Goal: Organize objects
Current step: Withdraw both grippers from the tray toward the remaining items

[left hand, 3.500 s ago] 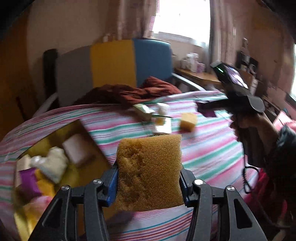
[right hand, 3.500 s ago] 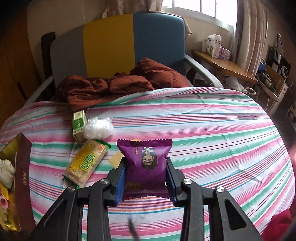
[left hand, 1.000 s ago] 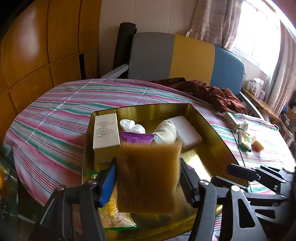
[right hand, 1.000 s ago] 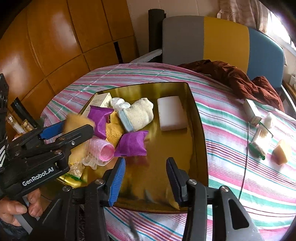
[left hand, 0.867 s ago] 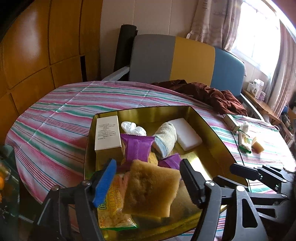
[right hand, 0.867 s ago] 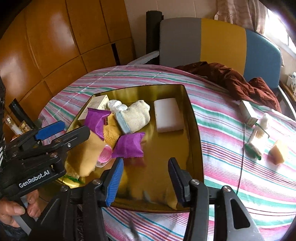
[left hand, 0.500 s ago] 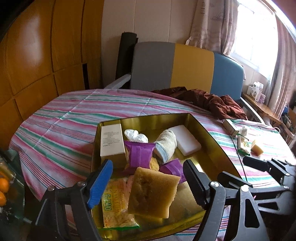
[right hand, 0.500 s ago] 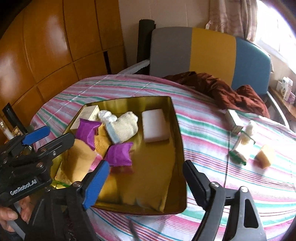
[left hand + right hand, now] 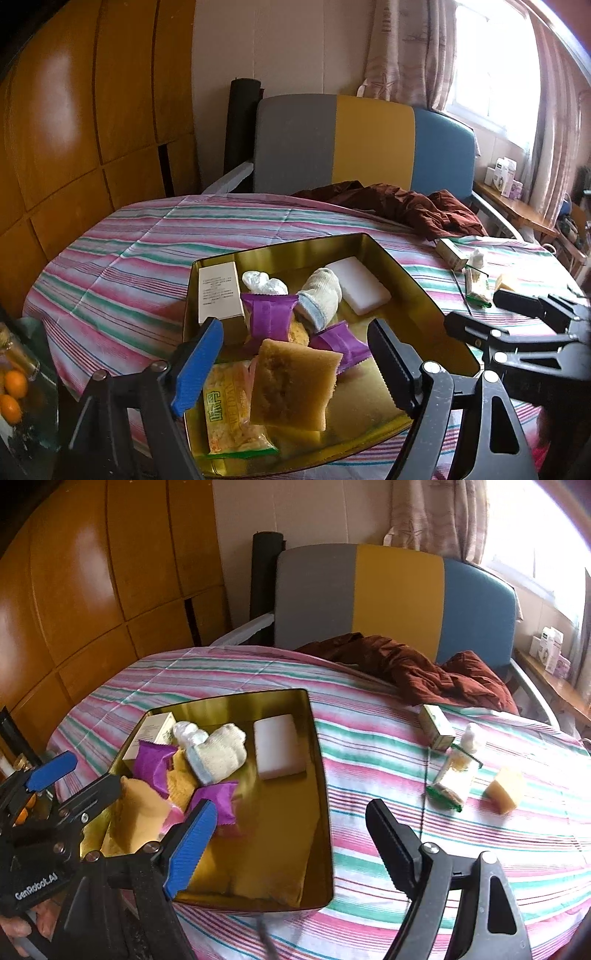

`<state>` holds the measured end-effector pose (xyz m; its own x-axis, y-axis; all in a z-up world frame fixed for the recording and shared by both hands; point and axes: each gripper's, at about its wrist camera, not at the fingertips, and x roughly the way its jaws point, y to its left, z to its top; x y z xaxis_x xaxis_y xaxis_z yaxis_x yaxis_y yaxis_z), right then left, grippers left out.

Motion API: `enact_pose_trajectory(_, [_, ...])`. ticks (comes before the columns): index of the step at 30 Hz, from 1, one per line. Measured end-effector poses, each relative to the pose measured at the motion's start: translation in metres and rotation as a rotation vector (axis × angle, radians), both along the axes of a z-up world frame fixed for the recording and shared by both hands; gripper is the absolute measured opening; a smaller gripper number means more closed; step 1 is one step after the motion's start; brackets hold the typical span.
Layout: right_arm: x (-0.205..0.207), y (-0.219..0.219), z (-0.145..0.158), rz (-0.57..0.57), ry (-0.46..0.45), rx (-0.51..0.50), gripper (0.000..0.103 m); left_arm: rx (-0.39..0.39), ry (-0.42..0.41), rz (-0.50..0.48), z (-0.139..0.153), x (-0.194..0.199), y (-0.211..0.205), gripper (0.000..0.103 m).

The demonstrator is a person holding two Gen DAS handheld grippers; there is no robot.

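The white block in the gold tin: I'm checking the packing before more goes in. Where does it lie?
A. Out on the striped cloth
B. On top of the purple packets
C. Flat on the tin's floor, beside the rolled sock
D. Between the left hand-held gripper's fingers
C: the white block lies flat on the floor of the gold tin, next to the rolled sock and clear of the purple packets.

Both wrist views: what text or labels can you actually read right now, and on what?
"GenRobot.AI": on the left gripper's black body, in the right wrist view.
"MEIDAN", roughly, beside green characters: yellow snack packet in the gold tin; partly blurred.
Cream box in the tin: print too small.
Green-and-white carton on the tablecloth: unreadable.
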<state>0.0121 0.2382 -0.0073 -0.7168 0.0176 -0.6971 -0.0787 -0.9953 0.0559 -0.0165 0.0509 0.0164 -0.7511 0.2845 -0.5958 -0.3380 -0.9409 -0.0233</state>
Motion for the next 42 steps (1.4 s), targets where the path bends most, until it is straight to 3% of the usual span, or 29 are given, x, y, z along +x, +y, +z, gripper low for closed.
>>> enact_pose_trajectory(15, [-0.002, 0.071, 0.018, -0.138, 0.010, 0.031, 0.084, -0.057, 0.021, -0.084, 0.006, 0.006, 0.036, 0.082])
enact_pose_trajectory(24, [-0.013, 0.157, 0.020, -0.303, -0.010, 0.028, 0.084, -0.091, 0.019, -0.153, 0.002, 0.008, 0.067, 0.084])
enact_pose_trajectory(30, [-0.018, 0.231, 0.006, -0.478, -0.027, 0.023, 0.084, -0.105, 0.011, -0.210, 0.000, 0.008, 0.087, 0.084])
enact_pose_trajectory(33, [-0.008, 0.274, -0.011, -0.601, -0.041, -0.044, 0.084, -0.115, 0.006, -0.234, 0.000, 0.006, 0.097, 0.084])
enact_pose_trajectory(36, [0.005, 0.308, -0.030, -0.708, -0.094, -0.173, 0.084, -0.128, 0.001, -0.254, -0.001, 0.004, 0.110, 0.084])
enact_pose_trajectory(42, [0.011, 0.326, -0.040, -0.741, -0.136, -0.273, 0.084, -0.128, -0.039, -0.318, -0.002, -0.004, 0.150, 0.084])
